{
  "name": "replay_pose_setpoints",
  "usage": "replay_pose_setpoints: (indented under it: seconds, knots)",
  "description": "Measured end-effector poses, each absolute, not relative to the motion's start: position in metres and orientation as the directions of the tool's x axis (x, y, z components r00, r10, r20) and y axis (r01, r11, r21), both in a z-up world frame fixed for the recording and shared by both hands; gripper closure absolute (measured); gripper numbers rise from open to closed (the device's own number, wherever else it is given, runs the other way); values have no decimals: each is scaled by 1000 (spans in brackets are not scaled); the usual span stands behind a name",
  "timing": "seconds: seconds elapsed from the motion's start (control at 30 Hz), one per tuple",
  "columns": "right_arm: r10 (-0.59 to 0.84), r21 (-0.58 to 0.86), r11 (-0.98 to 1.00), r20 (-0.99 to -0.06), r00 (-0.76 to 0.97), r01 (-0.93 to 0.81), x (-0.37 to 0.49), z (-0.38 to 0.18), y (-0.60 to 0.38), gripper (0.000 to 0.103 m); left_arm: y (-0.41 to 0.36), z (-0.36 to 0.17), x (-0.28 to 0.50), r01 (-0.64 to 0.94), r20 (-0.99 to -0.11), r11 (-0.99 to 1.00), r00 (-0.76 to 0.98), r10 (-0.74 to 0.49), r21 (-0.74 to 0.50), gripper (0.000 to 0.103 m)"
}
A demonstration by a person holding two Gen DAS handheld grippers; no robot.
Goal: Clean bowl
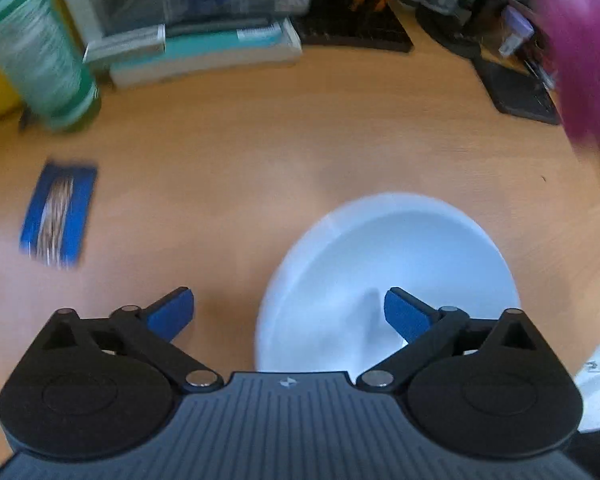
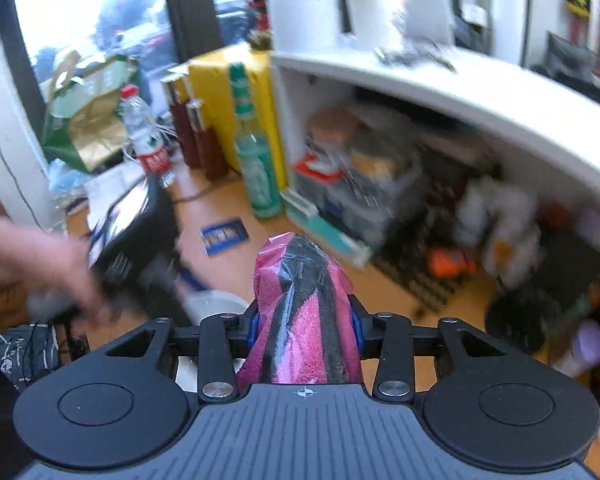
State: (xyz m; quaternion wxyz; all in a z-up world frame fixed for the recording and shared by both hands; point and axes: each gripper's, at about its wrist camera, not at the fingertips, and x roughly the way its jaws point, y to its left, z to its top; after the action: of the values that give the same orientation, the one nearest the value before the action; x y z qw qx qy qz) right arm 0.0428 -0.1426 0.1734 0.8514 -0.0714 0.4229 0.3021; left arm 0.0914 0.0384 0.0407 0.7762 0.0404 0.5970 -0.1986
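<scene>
The white bowl [image 1: 384, 284] sits on the worktop [image 1: 260, 152] under the left gripper [image 1: 288, 312], jaws spread, empty; looks rigid, smooth, breakable, so take its rim; the right gripper [image 2: 304, 326] pinches a soft pink cloth [image 2: 300, 312].

No legible text anywhere; water bottle [image 2: 146, 138] red label and blue card [image 1: 58, 216] print too blurred.

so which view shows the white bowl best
The left wrist view: the white bowl sits almost whole on the wooden table, interior visible, partly between the open left claw. The right wrist view shows only a blurred sliver of its rim.
</scene>
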Motion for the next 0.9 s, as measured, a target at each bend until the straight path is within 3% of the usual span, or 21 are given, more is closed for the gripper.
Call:
replay_pose_setpoints:
  seconds: [0.03, 0.07, 0.1, 0.2, 0.37, 0.53, 0.63, 0.73, 0.8, 0.9]
  knots:
    - [447, 138, 816, -766, 461, -562, 39, 171, -147, 61, 49, 44, 95, 313, -930, 924, 221, -294, -218, 46]
    - [441, 138, 822, -768, 464, -553, 35, 170, -149, 61, 54, 47, 95, 289, -923, 926, 226, -311, -241, 84]
    - [435, 129, 822, -772, 465, -555, 33, 168, -149, 61, 60, 52, 89, 245, -923, 945, 264, -280, -216, 87]
    - [425, 83, 796, -782, 456, -600, 30, 162, -138, 61, 72, 58, 71, 102, -925, 970, 294, -240, -219, 87]
    - [446, 30, 674, -813, 374, -738, 29, 154, -96, 61, 61, 61, 29, 35, -944, 976, 249, -218, -216, 82]
    - [358, 47, 490, -921, 153, -870, 21, 97, -50, 62, 34, 51, 6, 58, -947, 970, 213, -242, -235, 83]
    - [294, 21, 436, -948, 120, -900, 27, 58, -43, 61, 25, 51, 5, 94, -947, 971, 217, -236, -221, 83]
    - [325, -63, 465, -915, 237, -883, 40, 73, -39, 69, 27, 49, 2, 91, -945, 970, 223, -240, -225, 81]
    - [401, -41, 557, -861, 311, -830, 51, 106, -48, 64, 28, 50, 1, 83, -946, 971, 223, -237, -224, 80]
    - [449, 1, 592, -831, 329, -806, 49, 137, -61, 64, 28, 49, 4, 86, -944, 970, 223, -242, -229, 81]
